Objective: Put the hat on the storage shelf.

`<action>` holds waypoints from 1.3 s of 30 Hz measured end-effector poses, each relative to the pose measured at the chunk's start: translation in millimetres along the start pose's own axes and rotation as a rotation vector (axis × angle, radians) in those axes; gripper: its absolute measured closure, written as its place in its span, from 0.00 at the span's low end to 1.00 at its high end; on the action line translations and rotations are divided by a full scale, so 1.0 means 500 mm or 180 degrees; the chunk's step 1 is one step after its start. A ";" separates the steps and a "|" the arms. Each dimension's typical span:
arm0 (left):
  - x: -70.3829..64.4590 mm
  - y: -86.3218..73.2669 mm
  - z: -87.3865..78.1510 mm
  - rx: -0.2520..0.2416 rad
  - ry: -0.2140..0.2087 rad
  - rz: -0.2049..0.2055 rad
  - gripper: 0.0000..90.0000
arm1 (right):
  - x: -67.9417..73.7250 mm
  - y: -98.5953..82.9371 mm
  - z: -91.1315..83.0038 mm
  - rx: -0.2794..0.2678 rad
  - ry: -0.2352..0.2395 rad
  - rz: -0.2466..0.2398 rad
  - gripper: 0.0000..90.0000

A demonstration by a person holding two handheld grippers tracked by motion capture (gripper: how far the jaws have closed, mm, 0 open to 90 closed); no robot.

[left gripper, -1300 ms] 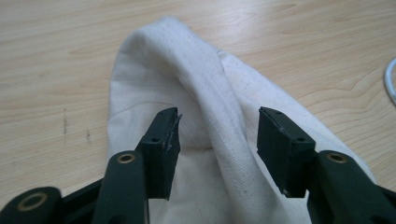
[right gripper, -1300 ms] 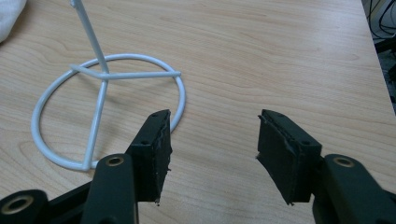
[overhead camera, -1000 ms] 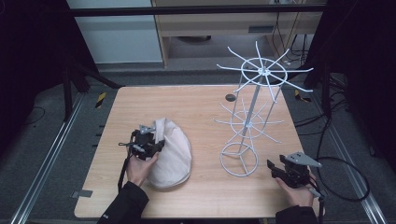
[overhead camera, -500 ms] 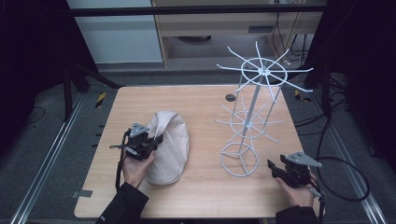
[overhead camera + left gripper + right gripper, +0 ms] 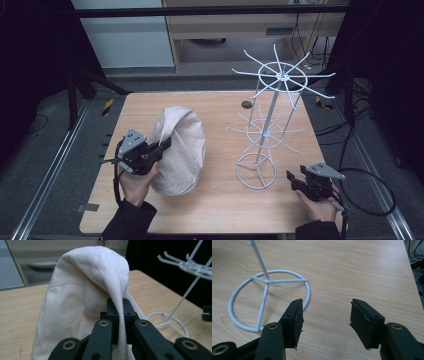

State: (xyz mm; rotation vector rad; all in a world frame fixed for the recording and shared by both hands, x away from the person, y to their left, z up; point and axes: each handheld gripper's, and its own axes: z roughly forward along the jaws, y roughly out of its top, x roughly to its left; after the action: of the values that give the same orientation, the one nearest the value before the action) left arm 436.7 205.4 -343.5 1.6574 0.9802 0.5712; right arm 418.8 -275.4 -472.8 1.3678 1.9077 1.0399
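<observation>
A cream cloth bag [image 5: 180, 145] lies on the left half of the wooden table [image 5: 220, 205]. My left gripper [image 5: 161, 146] is shut on a fold of it and holds that edge lifted. In the left gripper view the cloth bag [image 5: 82, 295] rises in a hump above the jaws, with a pinched fold running down between them. A white wire rack [image 5: 270, 120] with radiating prongs stands on the right half. My right gripper [image 5: 291, 178] sits open near the table's front right, just right of the rack's ring base [image 5: 265, 298], with nothing between its fingers.
A small dark round spot [image 5: 246, 104] marks the table behind the rack. The rack's prongs [image 5: 185, 262] spread out to the bag's right. Metal rails run along the floor on both sides, and a cabinet stands beyond the far edge.
My left gripper has lifted the bag's edge and pulled it up and slightly left, so the cloth now stands in a taller hump. The right gripper has stayed in place.
</observation>
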 end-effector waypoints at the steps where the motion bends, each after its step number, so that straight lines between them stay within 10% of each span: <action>1: -0.004 0.005 -0.008 -0.0066 -0.0013 0.0017 0.98 | 0.000 0.000 0.000 0.0001 -0.0001 0.0000 0.49; 39: -0.105 0.134 -0.181 -0.1685 -0.0627 0.0377 0.98 | -0.006 -0.002 -0.002 -0.0030 -0.0048 0.0012 0.49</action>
State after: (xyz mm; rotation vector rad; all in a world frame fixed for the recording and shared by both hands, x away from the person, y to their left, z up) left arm 358.8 205.8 -246.5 1.2693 0.5285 0.6652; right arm 418.5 -278.8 -473.1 1.3705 1.8876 1.0362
